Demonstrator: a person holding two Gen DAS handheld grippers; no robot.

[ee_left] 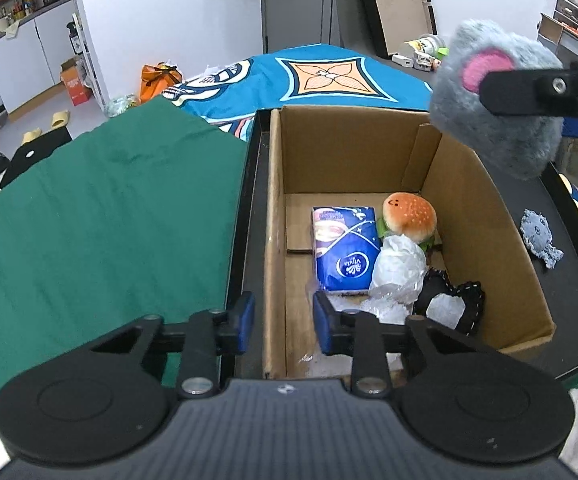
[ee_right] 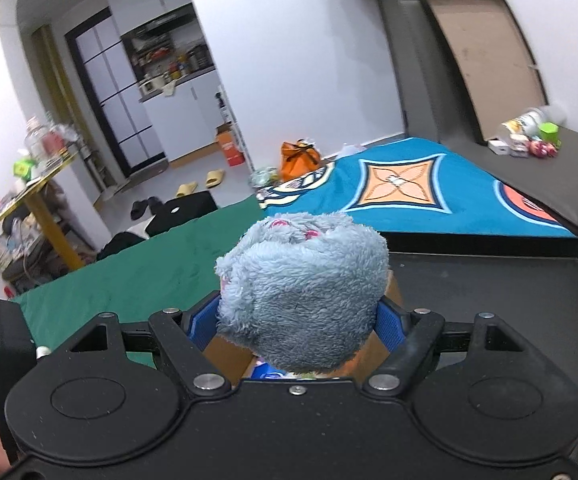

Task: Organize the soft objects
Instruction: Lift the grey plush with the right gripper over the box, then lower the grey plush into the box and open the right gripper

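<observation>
An open cardboard box stands on a black tray. In it lie a blue tissue pack, a burger plush, a crumpled white plastic bag and a black-and-white soft toy. My left gripper hovers over the box's left wall, its blue pads apart and nothing held. My right gripper is shut on a grey plush mouse. In the left wrist view, the mouse hangs above the box's far right corner with one black finger across it.
A small grey plush toy lies on the tray right of the box. A green cloth covers the surface to the left, with a blue patterned bedspread behind. Slippers and bags sit on the floor far left.
</observation>
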